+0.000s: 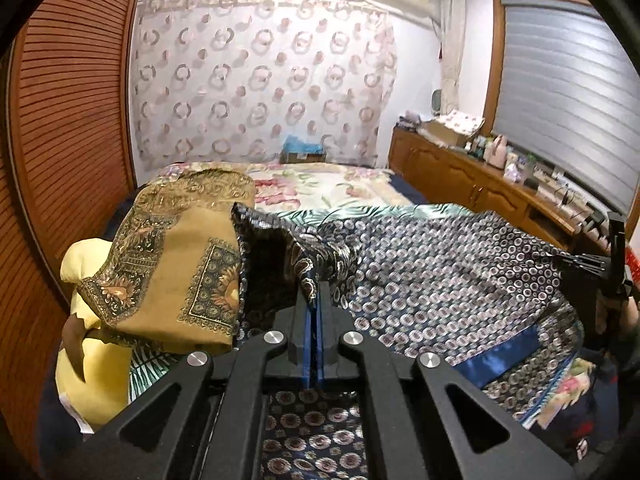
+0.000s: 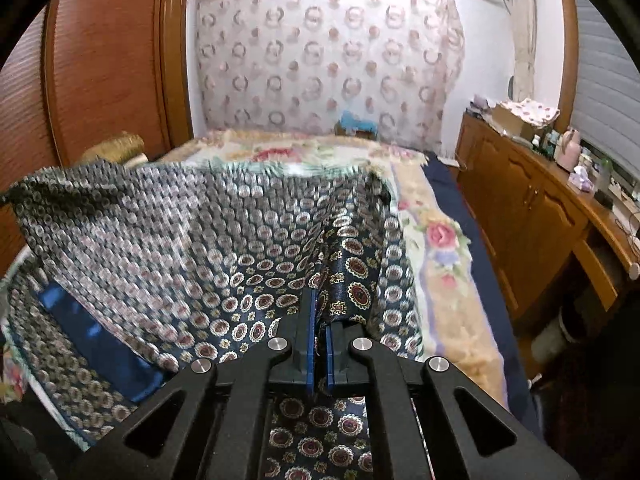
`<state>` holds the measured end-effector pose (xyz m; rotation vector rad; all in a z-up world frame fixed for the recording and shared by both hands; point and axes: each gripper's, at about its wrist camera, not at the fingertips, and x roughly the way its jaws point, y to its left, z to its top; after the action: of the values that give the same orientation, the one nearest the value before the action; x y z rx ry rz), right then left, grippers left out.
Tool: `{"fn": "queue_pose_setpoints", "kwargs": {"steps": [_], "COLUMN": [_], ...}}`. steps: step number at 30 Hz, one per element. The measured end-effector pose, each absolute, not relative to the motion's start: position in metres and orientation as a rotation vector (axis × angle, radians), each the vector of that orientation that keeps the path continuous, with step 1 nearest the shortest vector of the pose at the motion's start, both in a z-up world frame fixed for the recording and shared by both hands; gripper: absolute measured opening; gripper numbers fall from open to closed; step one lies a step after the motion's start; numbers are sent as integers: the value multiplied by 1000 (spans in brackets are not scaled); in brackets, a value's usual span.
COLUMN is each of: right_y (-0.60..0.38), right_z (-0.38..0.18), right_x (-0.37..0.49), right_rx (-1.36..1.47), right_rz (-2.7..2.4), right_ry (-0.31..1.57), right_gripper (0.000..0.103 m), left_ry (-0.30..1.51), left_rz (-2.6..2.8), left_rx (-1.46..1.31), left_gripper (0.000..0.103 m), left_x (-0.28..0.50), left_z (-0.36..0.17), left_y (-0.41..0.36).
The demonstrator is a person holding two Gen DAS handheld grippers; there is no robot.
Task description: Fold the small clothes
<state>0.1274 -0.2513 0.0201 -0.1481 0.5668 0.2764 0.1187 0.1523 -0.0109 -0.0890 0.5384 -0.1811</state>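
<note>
A dark navy garment with a medallion print and a blue satin band [image 1: 440, 280] hangs stretched between my two grippers above the bed. My left gripper [image 1: 313, 292] is shut on one edge of it. My right gripper [image 2: 321, 300] is shut on the other edge of the same garment [image 2: 180, 232], which spreads away to the left and looks blurred. The right gripper also shows at the far right of the left wrist view [image 1: 612, 256].
A mustard patterned cloth [image 1: 176, 256] lies over a yellow pillow [image 1: 88, 340] at left on the floral bedspread [image 1: 320, 184]. A wooden louvred wardrobe [image 1: 60, 140] stands left. A wooden sideboard [image 2: 532, 216] with clutter runs along the right under a blinded window.
</note>
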Motion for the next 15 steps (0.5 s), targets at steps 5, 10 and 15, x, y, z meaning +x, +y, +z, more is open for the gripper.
{"fn": "queue_pose_setpoints", "kwargs": {"steps": [5, 10, 15], "right_y": [-265, -280, -287], "right_z": [43, 47, 21], "right_x": [117, 102, 96], "right_rx": [-99, -79, -95], "right_rz": [291, 298, 269], "right_ry": [530, 526, 594], "right_gripper": [3, 3, 3], "left_ry": [512, 543, 651], "left_rz": [-218, -201, -134], "left_rx": [-142, -156, -142], "left_gripper": [3, 3, 3], "left_x": [110, 97, 92], "left_z": [1, -7, -50], "left_y": [159, 166, 175]}}
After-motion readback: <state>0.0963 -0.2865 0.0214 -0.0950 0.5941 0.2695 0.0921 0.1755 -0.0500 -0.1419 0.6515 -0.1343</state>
